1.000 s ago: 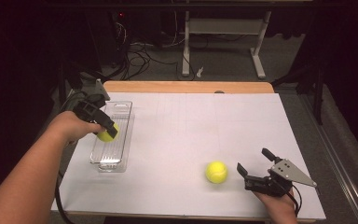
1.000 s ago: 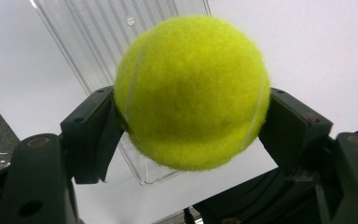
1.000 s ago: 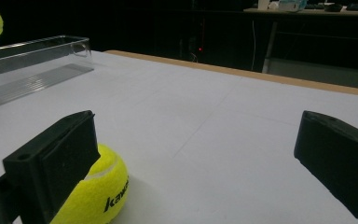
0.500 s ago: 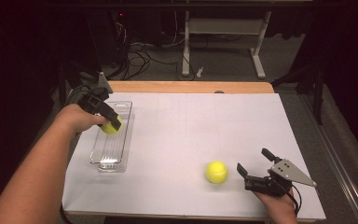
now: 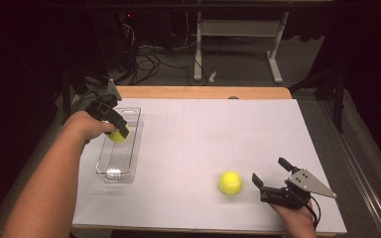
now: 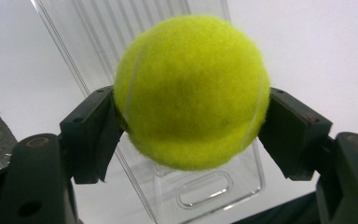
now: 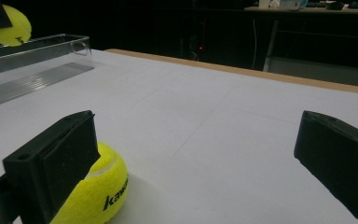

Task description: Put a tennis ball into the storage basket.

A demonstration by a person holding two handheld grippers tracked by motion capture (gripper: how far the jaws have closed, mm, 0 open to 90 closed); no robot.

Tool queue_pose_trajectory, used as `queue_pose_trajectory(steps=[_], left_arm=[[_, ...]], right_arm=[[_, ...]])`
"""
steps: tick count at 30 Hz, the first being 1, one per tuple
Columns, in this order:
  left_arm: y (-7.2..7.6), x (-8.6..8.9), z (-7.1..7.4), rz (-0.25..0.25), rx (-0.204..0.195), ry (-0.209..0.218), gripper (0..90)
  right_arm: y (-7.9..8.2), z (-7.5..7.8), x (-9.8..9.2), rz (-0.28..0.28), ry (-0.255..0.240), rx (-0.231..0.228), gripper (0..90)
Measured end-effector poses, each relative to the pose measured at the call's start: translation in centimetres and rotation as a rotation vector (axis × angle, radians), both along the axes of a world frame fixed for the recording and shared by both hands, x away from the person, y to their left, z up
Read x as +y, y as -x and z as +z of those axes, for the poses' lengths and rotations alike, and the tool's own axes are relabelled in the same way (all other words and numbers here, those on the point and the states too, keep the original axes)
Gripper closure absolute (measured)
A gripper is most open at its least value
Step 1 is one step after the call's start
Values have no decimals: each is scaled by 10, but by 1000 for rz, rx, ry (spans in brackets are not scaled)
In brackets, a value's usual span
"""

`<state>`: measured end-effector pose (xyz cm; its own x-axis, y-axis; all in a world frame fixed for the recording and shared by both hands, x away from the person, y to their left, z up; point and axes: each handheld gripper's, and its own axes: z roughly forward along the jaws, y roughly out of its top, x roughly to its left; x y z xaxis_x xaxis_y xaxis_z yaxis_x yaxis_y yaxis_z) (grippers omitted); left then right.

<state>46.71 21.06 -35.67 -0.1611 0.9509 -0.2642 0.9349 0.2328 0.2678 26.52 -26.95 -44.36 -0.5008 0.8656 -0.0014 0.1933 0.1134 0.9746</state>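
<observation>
At the left of the table (image 5: 188, 148), the left gripper (image 5: 115, 130) grips a yellow tennis ball (image 5: 117, 135) between its jaws; in the left gripper view the ball (image 6: 191, 91) is pinched on both sides, held over the clear plastic tray (image 5: 129, 116), whose ribbed floor and end handle show below it. Toward the right, a second tennis ball (image 5: 230, 182) lies on the white tabletop, just beside the right gripper (image 5: 269, 179), whose jaws stand wide apart and pointed toward it; the ball (image 7: 93, 193) sits partly behind one jaw.
</observation>
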Motion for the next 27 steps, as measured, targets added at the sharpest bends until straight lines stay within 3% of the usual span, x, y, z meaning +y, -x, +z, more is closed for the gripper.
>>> queue_pose_trajectory(steps=[3,9,15,27], left_arm=[[-2,-1,-5,17,-1,10,266],[-4,-4,-15,4,-6,-19,266],[-5,-8,-22,0,12,-10,266],[-6,-5,-30,2,1,-57,263]], right_arm=[[0,0,0,0,0,-1,4],[0,0,1,4,-1,1,4],[0,0,1,8,4,1,4],[0,-1,2,10,5,1,4]])
